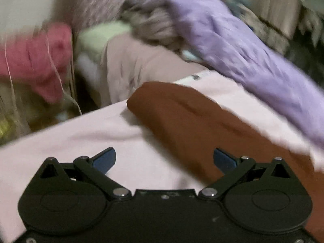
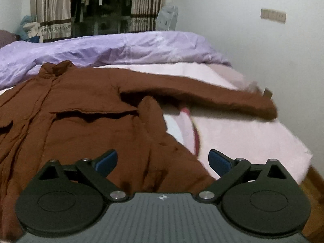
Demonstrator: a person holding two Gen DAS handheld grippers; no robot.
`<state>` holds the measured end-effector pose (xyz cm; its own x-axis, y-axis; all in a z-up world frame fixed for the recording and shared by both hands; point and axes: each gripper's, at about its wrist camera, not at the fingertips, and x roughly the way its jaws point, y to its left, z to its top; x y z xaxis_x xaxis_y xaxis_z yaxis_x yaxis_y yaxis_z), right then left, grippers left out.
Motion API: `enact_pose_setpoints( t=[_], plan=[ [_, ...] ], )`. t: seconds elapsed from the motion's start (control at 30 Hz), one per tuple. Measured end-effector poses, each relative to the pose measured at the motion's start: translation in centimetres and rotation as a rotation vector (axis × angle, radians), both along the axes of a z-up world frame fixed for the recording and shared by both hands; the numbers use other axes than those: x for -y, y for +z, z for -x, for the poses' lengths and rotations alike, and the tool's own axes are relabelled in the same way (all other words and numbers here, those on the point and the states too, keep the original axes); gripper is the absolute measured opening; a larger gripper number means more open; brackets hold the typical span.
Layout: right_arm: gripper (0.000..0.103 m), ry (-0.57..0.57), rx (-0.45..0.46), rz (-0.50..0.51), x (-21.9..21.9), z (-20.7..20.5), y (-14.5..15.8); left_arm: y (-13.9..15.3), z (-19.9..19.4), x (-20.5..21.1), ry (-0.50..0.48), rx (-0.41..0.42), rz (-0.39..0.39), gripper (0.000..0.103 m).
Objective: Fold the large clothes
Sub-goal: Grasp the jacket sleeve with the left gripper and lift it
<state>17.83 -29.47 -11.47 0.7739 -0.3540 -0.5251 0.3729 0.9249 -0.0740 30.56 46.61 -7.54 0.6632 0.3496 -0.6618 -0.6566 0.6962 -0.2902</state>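
My right claw (image 2: 163, 161) is spread wide, its blue pads well apart with nothing between them. It hangs over the lower front of the brown coat (image 2: 85, 109), near the hem at the coat's right edge. The coat lies face up on the pink sheet (image 2: 253, 137), collar toward the far side, touching the lilac duvet (image 2: 121, 48) bunched along the back of the bed. One sleeve (image 2: 202, 93) stretches out to the right across the sheet, its cuff near the bed's edge by the white wall (image 2: 253, 40). A fold of the coat's side rises in a small peak just below that sleeve. Beyond the duvet stand striped curtains (image 2: 50, 10) with dark glass between them, and clothes hang there.

My left claw (image 1: 164, 160) is also spread, pads apart and gripping nothing. This view is blurred. It looks along the other sleeve (image 1: 192, 117), which lies on the sheet (image 1: 91, 137) and runs from the lower right up to a rounded cuff near the middle. The right pad sits over the sleeve; the left pad sits over bare sheet. The duvet (image 1: 243, 50) slants along the sleeve's far side. Past the bed's edge I make out a pink cloth (image 1: 38, 60), something pale green (image 1: 97, 38) and a grey heap (image 1: 154, 24), too smeared to tell what they are.
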Motion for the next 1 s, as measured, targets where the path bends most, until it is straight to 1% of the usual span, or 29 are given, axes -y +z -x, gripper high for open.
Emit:
enact_pose_setpoints(
  t=[0.03, 0.1, 0.13, 0.17, 0.2, 0.23, 0.27, 0.3, 0.33, 0.37, 0.4, 0.43, 0.47, 0.5, 0.53, 0.6, 0.63, 0.67, 0.73, 0.83, 0.9, 0.93, 1.0],
  plan=[
    [0.103, 0.004, -0.006, -0.005, 0.0, -0.4, -0.3, -0.7, -0.9, -1.8, 0.036, 0.014, 0.073, 0.103],
    [0.103, 0.010, -0.023, -0.001, -0.3, -1.3, -0.7, -2.1, -2.1, -3.1, 0.061, 0.037, 0.209, 0.103],
    [0.103, 0.013, -0.031, 0.004, -0.3, -1.7, -0.8, -2.1, -2.6, -3.2, 0.066, 0.065, 0.182, 0.103],
    [0.103, 0.018, -0.040, 0.009, -0.3, -2.3, -0.9, -1.9, -3.0, -2.9, 0.055, 0.060, 0.147, 0.103],
    [0.103, 0.024, -0.049, 0.014, -0.4, -2.7, -1.1, -1.9, -4.0, -2.4, 0.026, 0.027, 0.122, 0.101],
    [0.103, 0.027, -0.054, 0.015, -0.3, -2.9, -1.3, -2.0, -4.9, -2.0, 0.005, -0.003, 0.082, 0.093],
    [0.103, 0.029, -0.056, 0.011, -0.2, -3.0, -1.5, -1.9, -5.2, -1.2, 0.002, -0.025, 0.014, 0.082],
    [0.103, 0.030, -0.057, 0.001, -0.1, -3.3, -1.6, -1.9, -6.0, -0.5, -0.002, -0.063, -0.054, 0.062],
    [0.103, 0.028, -0.060, -0.011, 0.2, -3.7, -1.7, -1.8, -6.5, 0.0, -0.007, -0.090, -0.108, 0.047],
    [0.103, 0.022, -0.067, -0.026, 0.6, -4.1, -1.9, -1.6, -6.6, 0.0, -0.021, -0.084, -0.128, 0.038],
    [0.103, 0.015, -0.070, -0.035, 1.0, -4.2, -2.0, -1.5, -6.6, -0.4, -0.038, -0.068, -0.130, 0.022],
    [0.103, 0.010, -0.071, -0.041, 1.3, -4.4, -2.1, -1.3, -6.6, -0.9, -0.047, -0.051, -0.126, 0.012],
    [0.103, 0.006, -0.071, -0.042, 1.6, -4.5, -2.1, -1.1, -6.5, -1.1, -0.044, -0.026, -0.107, 0.007],
    [0.103, 0.005, -0.072, -0.041, 1.7, -4.6, -2.2, -0.8, -6.3, -1.3, -0.041, 0.003, -0.076, 0.004],
    [0.103, 0.005, -0.072, -0.040, 1.9, -4.6, -2.2, -0.2, -6.4, -1.2, -0.041, 0.015, -0.078, 0.004],
    [0.103, 0.005, -0.073, -0.039, 2.2, -4.7, -2.1, 1.9, -5.9, 0.4, -0.061, 0.040, -0.156, 0.003],
    [0.103, 0.005, -0.071, -0.039, 2.4, -4.7, -2.1, 3.0, -5.8, 1.9, -0.089, 0.056, -0.200, 0.003],
    [0.103, 0.004, -0.070, -0.038, 2.5, -4.7, -2.0, 4.1, -5.8, 3.5, -0.124, 0.073, -0.230, 0.003],
    [0.103, 0.002, -0.068, -0.044, 2.7, -4.9, -1.9, 6.2, -5.6, 7.1, -0.205, 0.131, -0.258, 0.003],
    [0.103, -0.002, -0.063, -0.065, 3.0, -5.2, -1.5, 8.7, -6.0, 13.4, -0.345, 0.220, -0.260, 0.003],
    [0.103, 0.009, -0.054, -0.069, 2.9, -5.5, -1.1, 9.8, -6.8, 17.9, -0.482, 0.273, -0.207, 0.003],
    [0.103, 0.015, -0.052, -0.067, 2.8, -5.6, -0.9, 10.2, -7.2, 20.1, -0.529, 0.298, -0.183, 0.003],
    [0.103, 0.021, -0.048, -0.050, 2.4, -5.9, -0.4, 10.9, -7.9, 24.5, -0.594, 0.319, -0.169, 0.003]
  ],
)
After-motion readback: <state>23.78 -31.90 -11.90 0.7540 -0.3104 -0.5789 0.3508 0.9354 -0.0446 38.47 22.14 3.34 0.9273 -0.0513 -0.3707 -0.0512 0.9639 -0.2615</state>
